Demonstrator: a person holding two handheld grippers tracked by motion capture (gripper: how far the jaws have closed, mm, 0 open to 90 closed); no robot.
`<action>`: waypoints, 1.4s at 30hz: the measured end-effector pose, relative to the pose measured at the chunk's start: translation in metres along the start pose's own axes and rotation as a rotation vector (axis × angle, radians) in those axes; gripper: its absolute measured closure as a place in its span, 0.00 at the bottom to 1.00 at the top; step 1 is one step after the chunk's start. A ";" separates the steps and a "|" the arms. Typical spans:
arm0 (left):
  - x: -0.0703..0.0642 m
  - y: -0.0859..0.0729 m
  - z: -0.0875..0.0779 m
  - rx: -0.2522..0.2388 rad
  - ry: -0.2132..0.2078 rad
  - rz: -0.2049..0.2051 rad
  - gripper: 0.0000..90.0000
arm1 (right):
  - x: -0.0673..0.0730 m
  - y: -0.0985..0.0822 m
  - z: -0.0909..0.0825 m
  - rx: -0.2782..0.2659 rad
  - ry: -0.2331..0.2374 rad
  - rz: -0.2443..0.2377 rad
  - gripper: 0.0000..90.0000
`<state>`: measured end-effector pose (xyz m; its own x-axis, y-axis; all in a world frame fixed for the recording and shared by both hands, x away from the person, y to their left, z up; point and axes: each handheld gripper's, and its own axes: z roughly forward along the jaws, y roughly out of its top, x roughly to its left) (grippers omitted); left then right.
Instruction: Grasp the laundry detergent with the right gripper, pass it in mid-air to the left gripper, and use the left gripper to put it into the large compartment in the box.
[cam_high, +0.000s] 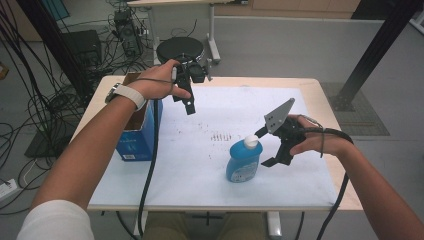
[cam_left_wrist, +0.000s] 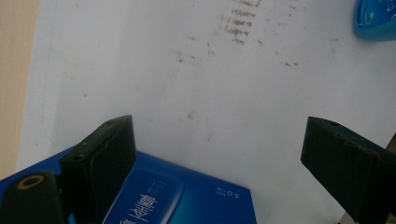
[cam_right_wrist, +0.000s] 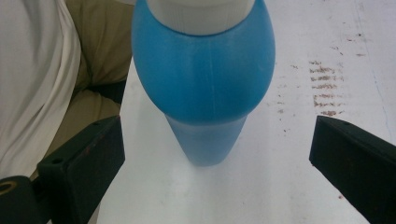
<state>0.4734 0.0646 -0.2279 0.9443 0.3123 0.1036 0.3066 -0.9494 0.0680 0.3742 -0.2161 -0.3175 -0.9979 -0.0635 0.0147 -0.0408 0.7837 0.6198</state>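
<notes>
White paper covers most of a light wooden table in a workroom with a grey floor and tangled black cables at the left. Faint brown smudges mark the paper near its middle.

A blue plastic bottle with a white cap stands upright on the paper, a little right of the table's centre and toward the near edge. The right gripper, held in the person's right hand, sits just to the right of the bottle at about cap and shoulder height. Its jaws are spread wide, one above and one below in the high view, pointing at the bottle but not touching it. In the right gripper view the bottle stands between the two black jaws with clear space on both sides, and a grey three-cornered plate rides on top of the tool.

A blue cardboard box, open at the top, stands near the table's left edge. The left gripper, in the person's left hand, hovers above the paper just right of the box's far end. Its jaws are also wide apart and hold nothing; in the left gripper view the box lies below them. A black cable trails from it toward the near edge.
</notes>
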 end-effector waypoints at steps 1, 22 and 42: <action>0.000 0.000 0.000 -0.001 -0.001 0.003 0.12 | 0.000 0.000 0.001 -0.005 -0.003 -0.002 0.04; 0.001 -0.001 0.000 -0.008 0.001 -0.009 0.12 | 0.000 -0.002 0.011 -0.036 0.024 0.002 0.04; 0.000 0.001 0.001 -0.004 -0.002 -0.004 0.12 | -0.002 -0.005 0.017 -0.053 0.031 0.011 0.04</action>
<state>0.4740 0.0638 -0.2287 0.9433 0.3161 0.1013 0.3099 -0.9480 0.0728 0.3752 -0.2092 -0.3335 -0.9962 -0.0748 0.0455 -0.0262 0.7506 0.6602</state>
